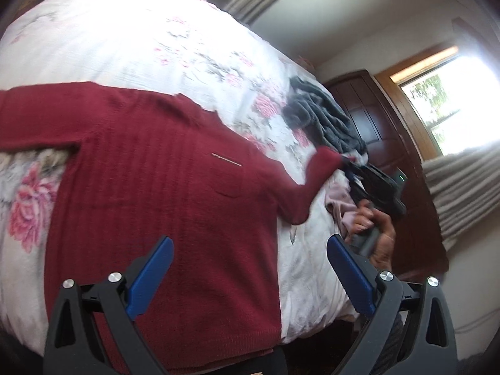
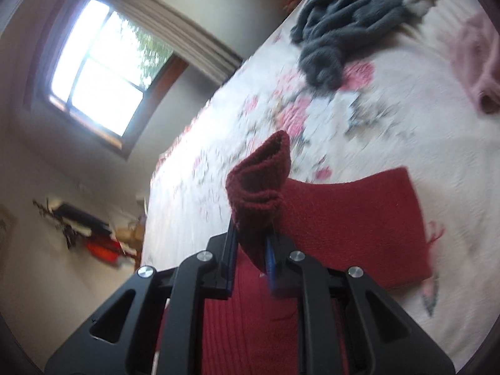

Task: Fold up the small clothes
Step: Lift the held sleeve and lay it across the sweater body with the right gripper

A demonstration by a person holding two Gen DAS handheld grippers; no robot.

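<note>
A dark red knitted sweater (image 1: 162,193) lies spread on the floral bedspread (image 1: 125,40), one sleeve stretched to the left. My left gripper (image 1: 250,250) hovers open over its lower body, blue pads wide apart with nothing between them. The other sleeve runs right to its cuff (image 1: 328,159), lifted off the bed by my right gripper (image 1: 350,164), with a hand (image 1: 372,218) on its handle. In the right wrist view my right gripper (image 2: 251,243) is shut on the red sweater sleeve cuff (image 2: 262,175), which stands up above the jaws; the sweater (image 2: 343,218) lies below.
A crumpled grey garment (image 1: 325,115) (image 2: 340,18) and a pale pink garment (image 2: 478,62) lie on the bed beyond the sweater. A dark wooden cabinet (image 1: 384,131) stands past the bed edge. Window (image 2: 100,68) and curtains are on the wall.
</note>
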